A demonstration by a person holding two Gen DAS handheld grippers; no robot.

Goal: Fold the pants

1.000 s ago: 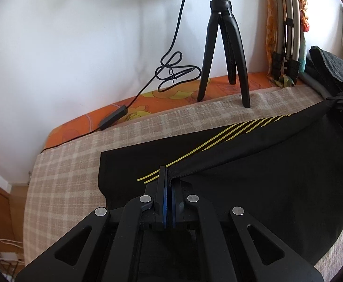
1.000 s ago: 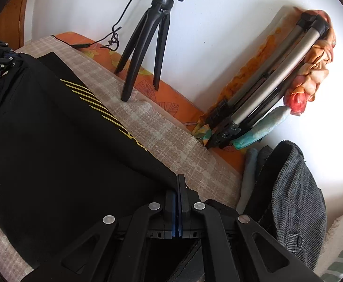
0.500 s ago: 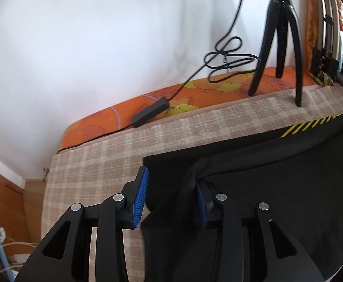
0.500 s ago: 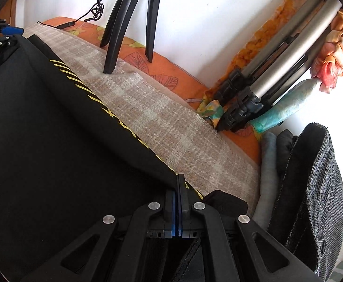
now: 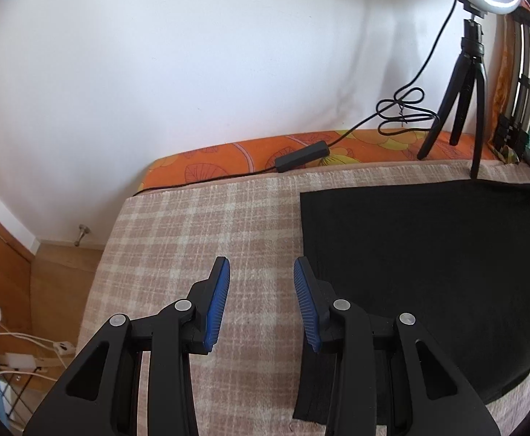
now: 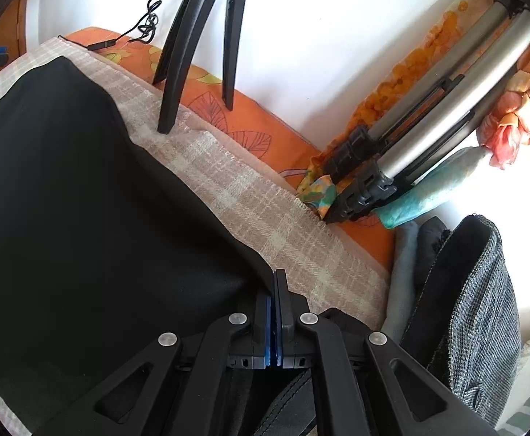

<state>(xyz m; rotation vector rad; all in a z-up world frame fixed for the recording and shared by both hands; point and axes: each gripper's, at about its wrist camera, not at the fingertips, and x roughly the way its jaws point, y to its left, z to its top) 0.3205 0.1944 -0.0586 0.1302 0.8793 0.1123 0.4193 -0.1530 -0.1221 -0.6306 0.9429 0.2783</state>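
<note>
The black pants [image 5: 421,265] lie folded flat on the plaid blanket [image 5: 199,239]; no yellow stripes show. My left gripper [image 5: 261,290] is open and empty, above the blanket just left of the pants' left edge. In the right wrist view the pants [image 6: 83,218] fill the left side. My right gripper [image 6: 275,301] is shut on the pants' far right corner, close to the blanket [image 6: 257,200].
A black tripod [image 5: 464,83] with a ring light and cable [image 5: 403,112] stands at the back by the wall. Folded tripods [image 6: 428,123], a grey jacket [image 6: 482,312] and other clothes lie to the right. The bed's left edge drops to the floor [image 5: 61,283].
My left gripper opened, let go of the pants and moved left off them. The lifted fabric now lies flat and covers the yellow stripes. My right gripper stays shut on its corner.
</note>
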